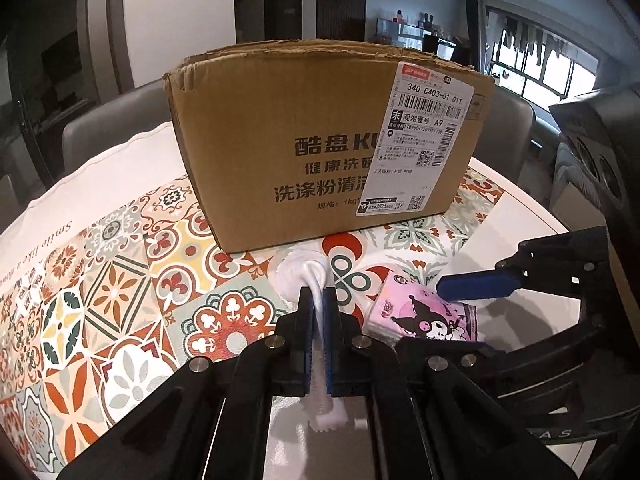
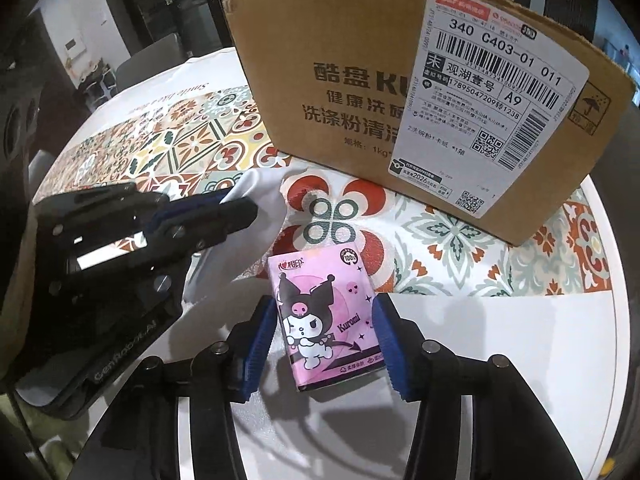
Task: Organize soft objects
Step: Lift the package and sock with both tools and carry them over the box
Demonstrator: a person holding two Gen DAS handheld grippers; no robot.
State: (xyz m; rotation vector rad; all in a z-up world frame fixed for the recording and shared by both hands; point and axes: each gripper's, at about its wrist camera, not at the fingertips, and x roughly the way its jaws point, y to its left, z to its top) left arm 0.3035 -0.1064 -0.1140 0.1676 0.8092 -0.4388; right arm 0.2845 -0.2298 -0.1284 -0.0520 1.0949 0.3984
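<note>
Soft white crinkled foam sheet is pinched flat between the blue pads of my left hand-held gripper, jaws pressed together on it, part of it bunched beyond the tips on the patterned tile-print cloth and a strip trailing back under the jaws. It lies just in front of the brown cardboard box with the white shipping label, which stands on the cloth toward the far edge of the round white tabletop. My right hand-held gripper is spread around the pink cartoon-printed tissue packet, which lies flat where the cloth's near edge meets the bare tabletop; the left pad sits just beside or against the packet's side and the right pad looks close to its other side, though I cannot tell whether they press yet. I judge I am at the picking-up step: one soft thing secured, the second being bracketed. Next calls for squeezing the right jaws onto the packet gently, lifting both over the box's top edge, which likely means clearing its ragged rim before letting go inside.
</note>
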